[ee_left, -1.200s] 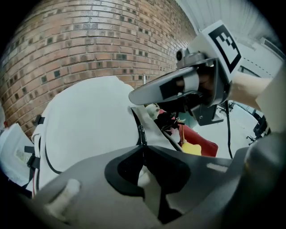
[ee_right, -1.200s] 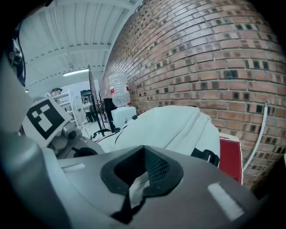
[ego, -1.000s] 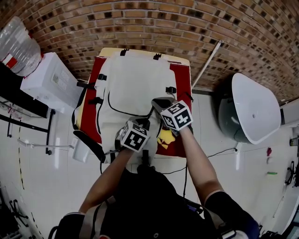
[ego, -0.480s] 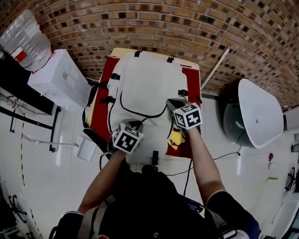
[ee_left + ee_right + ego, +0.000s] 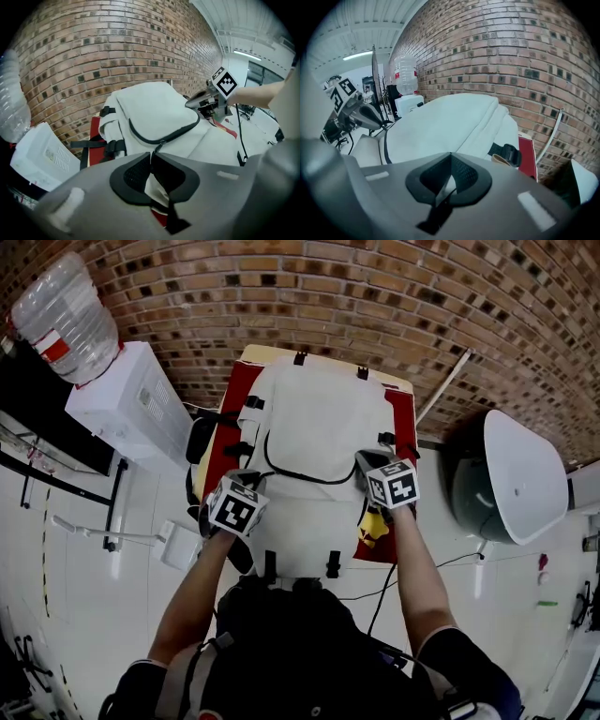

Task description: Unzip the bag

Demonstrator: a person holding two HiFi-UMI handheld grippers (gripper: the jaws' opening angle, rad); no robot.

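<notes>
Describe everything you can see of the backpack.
The backpack is white, fabric-looking, lying flat on a red-covered table by a brick wall. A black zip curves across its front; black buckled straps sit along its sides. The left gripper pinches the zip's pull cord; the right gripper is shut on its white fabric. Whether the zip is open anywhere is unclear.

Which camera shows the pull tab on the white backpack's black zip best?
The left gripper view: the small black pull tab sits close up, pinched in the left tongs. The head view shows the curved black zip, but not the tab. The right gripper view catches only a stretch of zip.
</notes>
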